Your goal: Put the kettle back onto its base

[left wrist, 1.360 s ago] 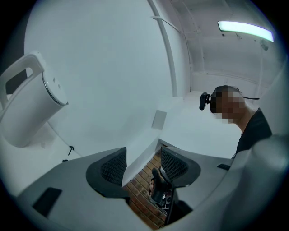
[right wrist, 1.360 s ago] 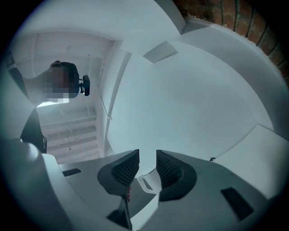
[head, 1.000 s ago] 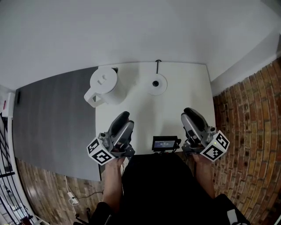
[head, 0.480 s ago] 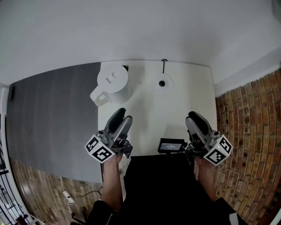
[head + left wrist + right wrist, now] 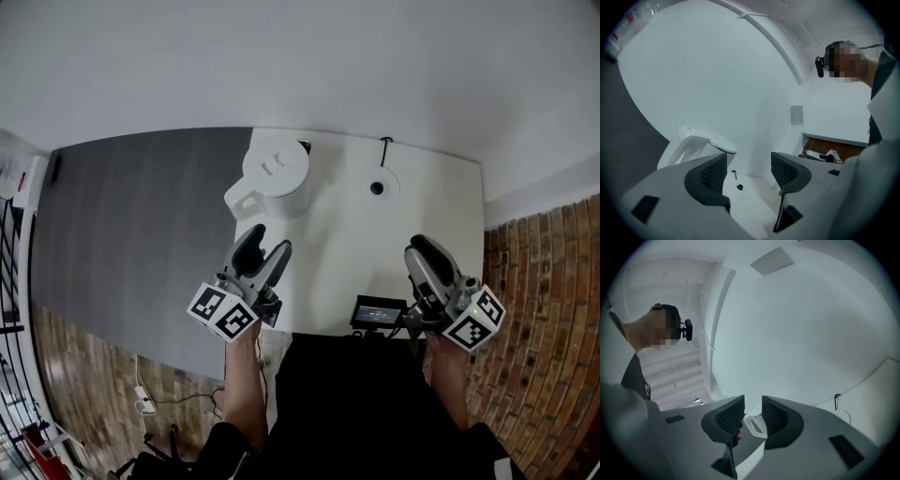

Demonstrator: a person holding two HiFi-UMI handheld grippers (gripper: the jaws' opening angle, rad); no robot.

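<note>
Starting with containers: just one, white kettle (image 5: 277, 178), lid down, contents hidden. Stands upright at far-left corner of white table (image 5: 337, 253), handle toward near-left, off its round base (image 5: 378, 186). Well apart to the right near the far edge, that base, top bare, cord (image 5: 385, 146) leaving over the edge. Over near-left tabletop, short of the kettle: left gripper (image 5: 265, 246), jaws opening and already wide apart, only tabletop between them. Over near-right tabletop: right gripper (image 5: 422, 246), jaws nearly together with a narrow gap, gripping nothing as far as head view shows. Between both, at near edge: small screen device (image 5: 378, 312). Head view only: full layout, grey floor covering (image 5: 131, 234) to the left, brick-pattern floor (image 5: 544, 281) to the right. Left gripper view only: kettle handle and lid rim poking up behind one jaw, base's dark centre and cord visible through the gap, person (image 5: 881, 79) in dark top at right edge. Right gripper view only: white looped shape (image 5: 754, 423) showing in the gap between the pads; can't tell what it is or whether touching.
</note>
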